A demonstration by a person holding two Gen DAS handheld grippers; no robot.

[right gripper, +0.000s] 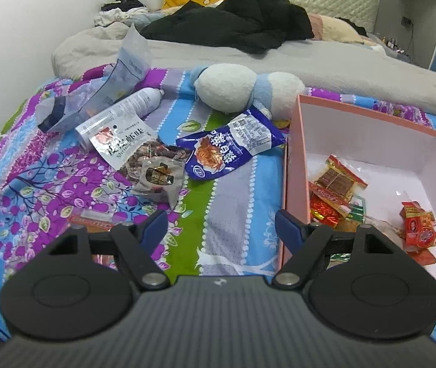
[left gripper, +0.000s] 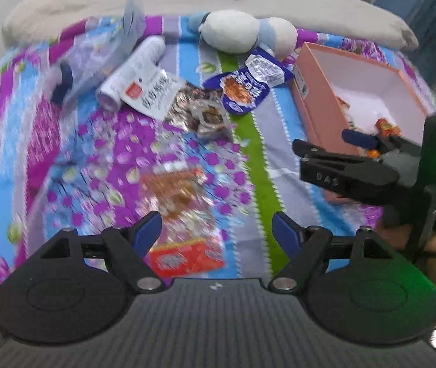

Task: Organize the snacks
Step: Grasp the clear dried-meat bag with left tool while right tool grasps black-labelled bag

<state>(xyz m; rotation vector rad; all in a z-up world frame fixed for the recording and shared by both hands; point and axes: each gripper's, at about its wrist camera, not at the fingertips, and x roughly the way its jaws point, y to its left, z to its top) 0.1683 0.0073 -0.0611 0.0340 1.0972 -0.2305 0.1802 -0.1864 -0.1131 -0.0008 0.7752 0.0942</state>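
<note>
My left gripper [left gripper: 218, 230] hangs open over the patterned bedspread, just above a clear-and-red snack packet [left gripper: 181, 214] that lies between and beneath its fingers, untouched. A blue packet [left gripper: 245, 86], a white packet [left gripper: 150, 92] and a brown foil packet [left gripper: 199, 113] lie further back. My right gripper [right gripper: 221, 224] is open with nothing in it, above the bedspread beside the left wall of the pink box [right gripper: 294, 168]. It also shows in the left wrist view as the right gripper [left gripper: 325, 142], at the near corner of the pink box [left gripper: 319, 92]. Several red snack packets [right gripper: 337, 184] lie inside.
A white and blue plush toy [right gripper: 242, 89], a white spray can [right gripper: 132, 104] and a crumpled clear bag [right gripper: 119, 70] sit at the back of the bedspread. Behind them lie a grey duvet [right gripper: 340, 61] and black clothing [right gripper: 242, 24]. The blue packet [right gripper: 230, 150] lies left of the box.
</note>
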